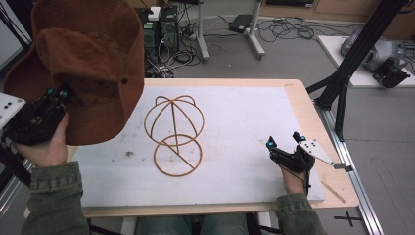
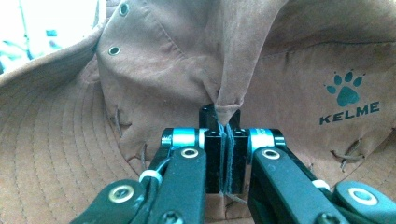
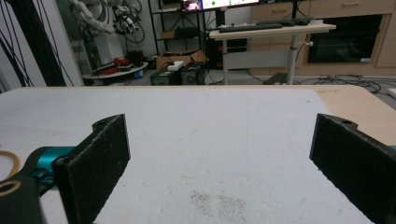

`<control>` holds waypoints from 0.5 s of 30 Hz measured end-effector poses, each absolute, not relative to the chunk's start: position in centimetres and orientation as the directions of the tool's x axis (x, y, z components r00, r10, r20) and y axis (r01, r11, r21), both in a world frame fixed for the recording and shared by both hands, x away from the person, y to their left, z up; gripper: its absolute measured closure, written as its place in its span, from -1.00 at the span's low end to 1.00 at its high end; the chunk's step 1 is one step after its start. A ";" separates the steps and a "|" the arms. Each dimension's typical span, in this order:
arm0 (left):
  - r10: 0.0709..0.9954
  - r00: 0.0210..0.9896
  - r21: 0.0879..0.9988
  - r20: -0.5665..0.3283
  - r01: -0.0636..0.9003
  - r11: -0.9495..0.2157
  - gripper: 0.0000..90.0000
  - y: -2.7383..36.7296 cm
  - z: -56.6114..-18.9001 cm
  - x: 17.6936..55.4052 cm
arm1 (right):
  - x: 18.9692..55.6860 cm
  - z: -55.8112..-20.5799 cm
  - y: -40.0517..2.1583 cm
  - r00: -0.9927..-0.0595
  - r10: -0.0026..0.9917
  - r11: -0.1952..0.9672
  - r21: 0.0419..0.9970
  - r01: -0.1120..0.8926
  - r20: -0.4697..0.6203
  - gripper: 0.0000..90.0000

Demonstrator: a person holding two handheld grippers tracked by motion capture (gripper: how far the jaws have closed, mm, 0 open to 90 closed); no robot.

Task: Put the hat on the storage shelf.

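A brown brimmed hat [image 1: 83, 58] hangs in the air above the table's left side, held up by my left gripper [image 1: 56, 93]. The left gripper view has the jaws shut on a fold of the hat [image 2: 187, 70], at my left gripper [image 2: 226, 140]; a KELME paw logo [image 2: 348, 100] is printed on the fabric. A wooden wire hat stand [image 1: 174, 132] rests on the white mat [image 1: 244, 127], just right of the hat. My right gripper [image 1: 284, 141] rests low on the mat near its right front, jaws wide open and holding nothing [image 3: 219, 158].
The white mat lies on a wooden table [image 1: 313, 122]. A black frame post [image 1: 342, 83] stands off the right edge. Cables and desk legs [image 1: 230, 29] clutter the floor beyond the far edge. A stain [image 3: 217, 203] marks the mat between the right jaws.
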State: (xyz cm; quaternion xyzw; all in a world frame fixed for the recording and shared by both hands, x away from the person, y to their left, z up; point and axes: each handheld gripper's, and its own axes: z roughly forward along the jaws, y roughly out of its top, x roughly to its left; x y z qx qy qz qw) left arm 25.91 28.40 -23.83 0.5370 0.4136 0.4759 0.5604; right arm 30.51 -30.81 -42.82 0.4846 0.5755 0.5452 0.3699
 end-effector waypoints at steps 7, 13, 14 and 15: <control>0.948 0.310 0.996 0.068 -0.084 -0.044 0.97 26.5 -22.0 27.6 | 30.5 -42.8 -30.8 -0.260 0.959 -0.070 0.986 0.154 0.108 -0.90; 0.886 0.456 0.996 0.078 -0.063 -0.055 0.97 25.3 -20.5 28.5 | 30.6 -42.9 -30.9 -0.262 0.960 -0.061 0.986 0.153 0.100 -0.90; 0.872 0.483 0.996 0.084 -0.058 -0.064 0.96 25.1 -20.2 28.7 | 30.6 -42.9 -30.9 -0.262 0.960 -0.061 0.986 0.153 0.100 -0.90; 0.856 0.509 0.996 0.089 -0.050 -0.073 0.96 24.9 -20.0 29.0 | 30.6 -42.9 -30.9 -0.262 0.960 -0.061 0.986 0.153 0.100 -0.90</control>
